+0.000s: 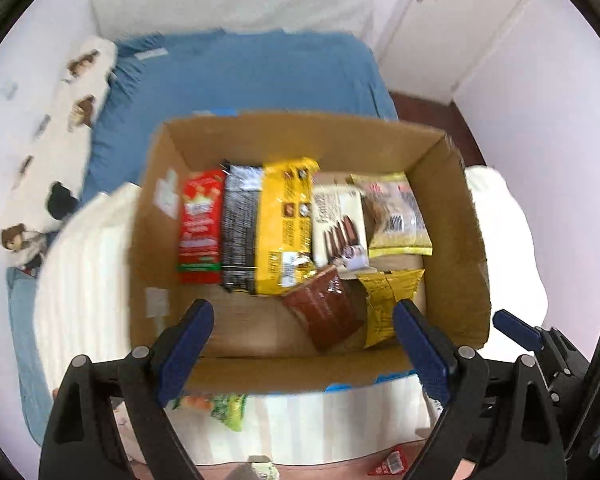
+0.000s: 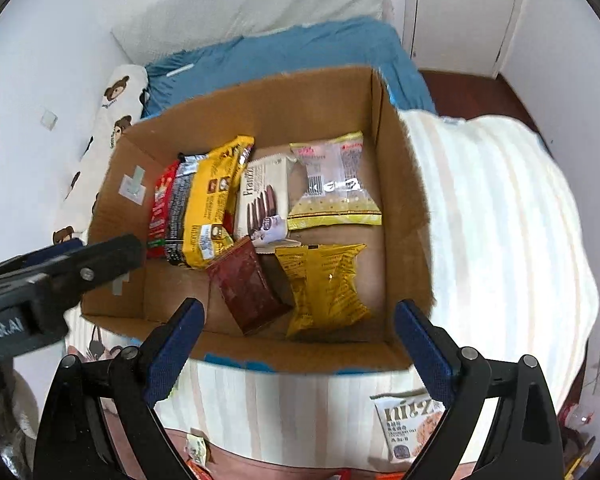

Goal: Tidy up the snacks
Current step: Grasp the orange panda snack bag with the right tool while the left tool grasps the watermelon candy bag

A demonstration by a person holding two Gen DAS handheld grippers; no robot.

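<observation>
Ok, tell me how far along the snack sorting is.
Mostly loaded: the cardboard box holds a standing row, red pack to yellow bag, plus the brown packet and others lying flat. Nothing in hand: left gripper and right gripper are both open. Left: the white oat packet outside the box.

Left wrist view motion-blurred; print on red pack (image 1: pixel 201 226) and black pack (image 1: pixel 240 232) unreadable. Green packet (image 1: pixel 216 408) at 6 o'clock half hidden behind box (image 1: pixel 268 372) rim and finger. Red wrapper (image 1: pixel 390 463) cut by bottom edge. In right wrist view, white pouch (image 2: pixel 406 428) at 5 o'clock partly covered by finger; left gripper (image 2: pixel 66 254) cut off at 9 o'clock, jaw gap unclear.
</observation>
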